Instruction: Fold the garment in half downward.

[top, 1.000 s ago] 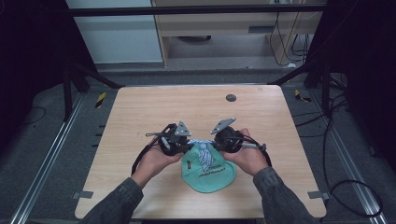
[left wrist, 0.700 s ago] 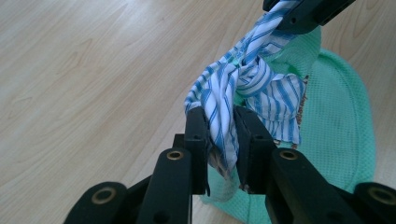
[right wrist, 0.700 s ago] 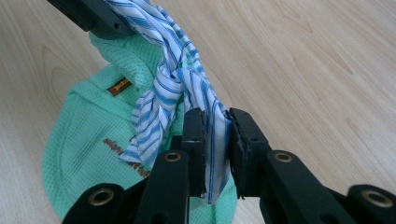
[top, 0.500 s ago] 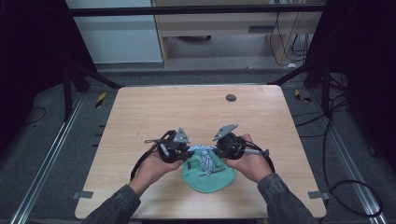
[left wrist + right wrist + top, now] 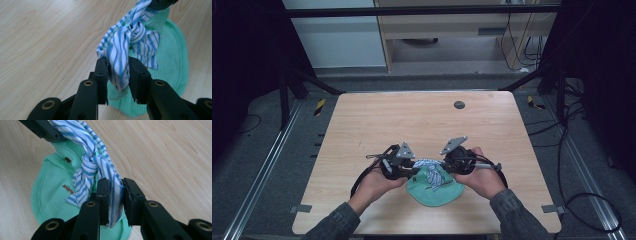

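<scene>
Blue-and-white striped cloth (image 5: 125, 47) is the thing in hand: a twisted strip, knotted at its middle, strung between the two grippers above a green waffle-weave cloth (image 5: 434, 189) that lies flat near the desk's near edge, about midway along it. The step looks like tightening or finishing a knot, each gripper holding one tail.

In the left gripper view the left gripper (image 5: 117, 72) has a tail of the strip between its jaws, which have just been opening; a sliver of gap shows on the left pad, and I cannot be sure the pads still press on the fabric. In the right gripper view the right gripper (image 5: 115, 195) stands narrow, its pads pinching the other tail flat between them.

If the knot is meant to be finished, the next move probably calls for the left jaws to let go fully and draw back without dragging the tail, while the right either lowers the strip onto the green cloth or frees it too. If more tightening is wanted, the left would first need a firmer bite.

From the high view, both forearms come in over the near edge, the hands cupped around the gripper bodies, jaws turned inward to face each other just above the green cloth. The far half of the desk (image 5: 412, 115) carries a small dark disc (image 5: 459, 104) near its far edge.
</scene>
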The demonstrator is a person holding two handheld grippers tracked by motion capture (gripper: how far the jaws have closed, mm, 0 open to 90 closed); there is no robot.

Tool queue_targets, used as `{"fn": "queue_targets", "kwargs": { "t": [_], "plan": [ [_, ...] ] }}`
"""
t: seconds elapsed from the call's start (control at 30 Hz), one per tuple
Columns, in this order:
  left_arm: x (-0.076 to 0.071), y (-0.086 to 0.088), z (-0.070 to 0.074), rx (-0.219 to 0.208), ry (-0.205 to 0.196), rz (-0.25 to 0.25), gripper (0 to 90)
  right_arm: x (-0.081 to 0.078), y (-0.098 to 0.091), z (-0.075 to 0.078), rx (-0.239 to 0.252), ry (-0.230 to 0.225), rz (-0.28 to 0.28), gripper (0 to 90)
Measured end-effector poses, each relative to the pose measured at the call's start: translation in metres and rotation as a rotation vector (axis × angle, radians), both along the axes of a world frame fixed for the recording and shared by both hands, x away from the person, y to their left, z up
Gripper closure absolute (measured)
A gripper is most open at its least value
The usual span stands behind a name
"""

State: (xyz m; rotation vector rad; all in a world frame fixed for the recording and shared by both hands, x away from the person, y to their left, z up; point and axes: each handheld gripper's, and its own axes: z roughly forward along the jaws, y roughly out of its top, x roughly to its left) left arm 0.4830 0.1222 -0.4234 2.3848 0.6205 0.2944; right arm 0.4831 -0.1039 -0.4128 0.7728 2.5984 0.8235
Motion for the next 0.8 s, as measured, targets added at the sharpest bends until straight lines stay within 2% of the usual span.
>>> {"fn": "queue_targets", "kwargs": {
  "t": [0.33, 0.67, 0.8],
  "plan": [
    [-0.007, 0.001, 0.0, -0.011, -0.007, -0.003, 67.3, -0.006, -0.002, -0.002, 0.012, 0.003, 0.001, 73.8],
    [-0.01, 0.0, 0.001, -0.017, -0.013, -0.008, 70.7, -0.01, -0.005, -0.004, 0.013, 0.007, 0.001, 73.4],
    [-0.012, 0.0, 0.001, -0.023, -0.017, -0.007, 68.2, -0.012, -0.006, -0.003, 0.012, 0.009, 0.004, 71.5]
  ]
}}
